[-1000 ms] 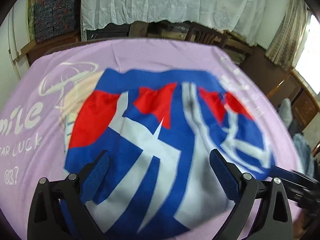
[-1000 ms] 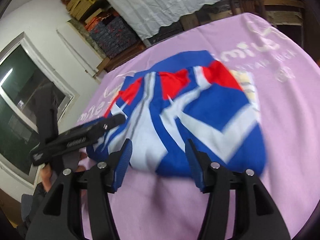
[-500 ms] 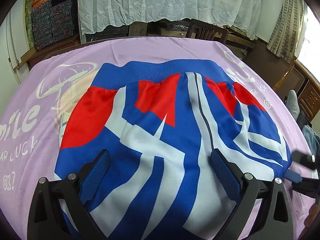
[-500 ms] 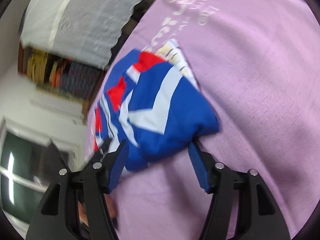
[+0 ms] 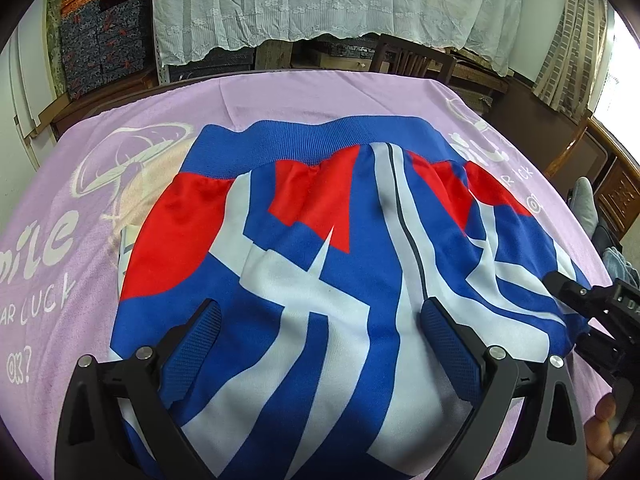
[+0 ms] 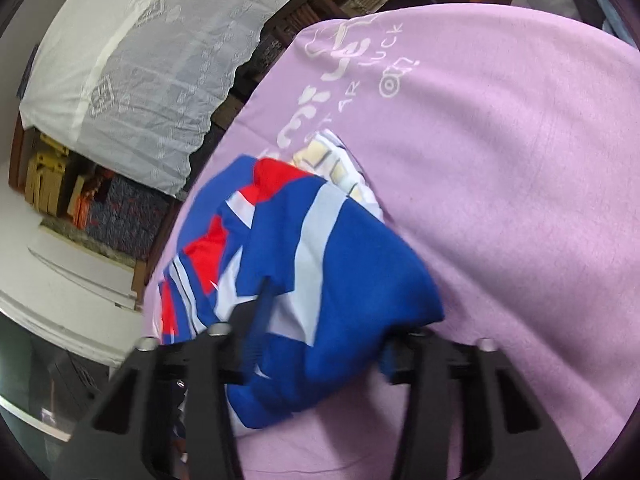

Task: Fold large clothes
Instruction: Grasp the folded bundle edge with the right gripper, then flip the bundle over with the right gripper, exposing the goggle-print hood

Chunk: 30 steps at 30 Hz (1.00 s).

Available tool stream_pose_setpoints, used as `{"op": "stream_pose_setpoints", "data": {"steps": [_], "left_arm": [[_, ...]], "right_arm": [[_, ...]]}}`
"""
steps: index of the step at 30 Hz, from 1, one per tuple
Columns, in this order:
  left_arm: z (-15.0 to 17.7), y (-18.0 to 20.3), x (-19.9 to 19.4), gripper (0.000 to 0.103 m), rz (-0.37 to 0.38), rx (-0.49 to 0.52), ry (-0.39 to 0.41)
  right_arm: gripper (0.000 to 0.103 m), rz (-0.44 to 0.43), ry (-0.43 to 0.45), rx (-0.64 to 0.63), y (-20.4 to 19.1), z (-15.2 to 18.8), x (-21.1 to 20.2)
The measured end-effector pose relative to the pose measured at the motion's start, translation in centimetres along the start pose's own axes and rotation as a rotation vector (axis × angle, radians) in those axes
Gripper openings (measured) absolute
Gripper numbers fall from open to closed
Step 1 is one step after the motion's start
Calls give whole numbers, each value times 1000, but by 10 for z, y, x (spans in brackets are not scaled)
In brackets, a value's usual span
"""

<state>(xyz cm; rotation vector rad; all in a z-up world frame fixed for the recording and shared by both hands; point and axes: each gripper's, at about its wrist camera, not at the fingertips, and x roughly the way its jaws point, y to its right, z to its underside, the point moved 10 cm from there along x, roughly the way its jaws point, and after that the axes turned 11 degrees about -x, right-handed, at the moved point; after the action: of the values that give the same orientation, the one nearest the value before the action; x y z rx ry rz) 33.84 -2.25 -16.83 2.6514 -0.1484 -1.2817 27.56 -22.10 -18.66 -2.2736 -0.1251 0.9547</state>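
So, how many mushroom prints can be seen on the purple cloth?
2: one mushroom left of the jacket, another at its far right, partly covered. More may hide under the jacket.

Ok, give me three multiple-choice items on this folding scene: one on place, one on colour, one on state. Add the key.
1. The garment lies: A on the lilac cloth; B on a chair; C on the floor.
2. Its ribbed band is: A red; B blue; C white.
3. The left tongs are: A open over the garment; B shut on the band; C shut on the cloth.
Key: 1 A, lilac shows beside and beyond it; 2 B, the far edge is plain blue; 3 A, they stand wide apart, nothing pinched.
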Motion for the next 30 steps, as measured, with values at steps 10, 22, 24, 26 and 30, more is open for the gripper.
{"op": "stream_pose_setpoints", "data": {"steps": [10, 22, 24, 26, 30], "left_arm": [[-2, -1, 1, 100, 5, 9, -19], [-45, -63, -34, 100, 281, -332, -60], [-51, -65, -45, 100, 369, -371, -60], [-55, -59, -58, 100, 464, -378, -57], [-53, -27, -78, 100, 628, -318, -85]], "right_arm": [[20, 34, 24, -87, -7, -7, 0], [12, 112, 200, -647, -149, -1, -26], [12, 135, 223, -768, -168, 17, -24], [12, 160, 234, -888, -183, 40, -18], [12, 175, 227, -990, -187, 64, -8]]}}
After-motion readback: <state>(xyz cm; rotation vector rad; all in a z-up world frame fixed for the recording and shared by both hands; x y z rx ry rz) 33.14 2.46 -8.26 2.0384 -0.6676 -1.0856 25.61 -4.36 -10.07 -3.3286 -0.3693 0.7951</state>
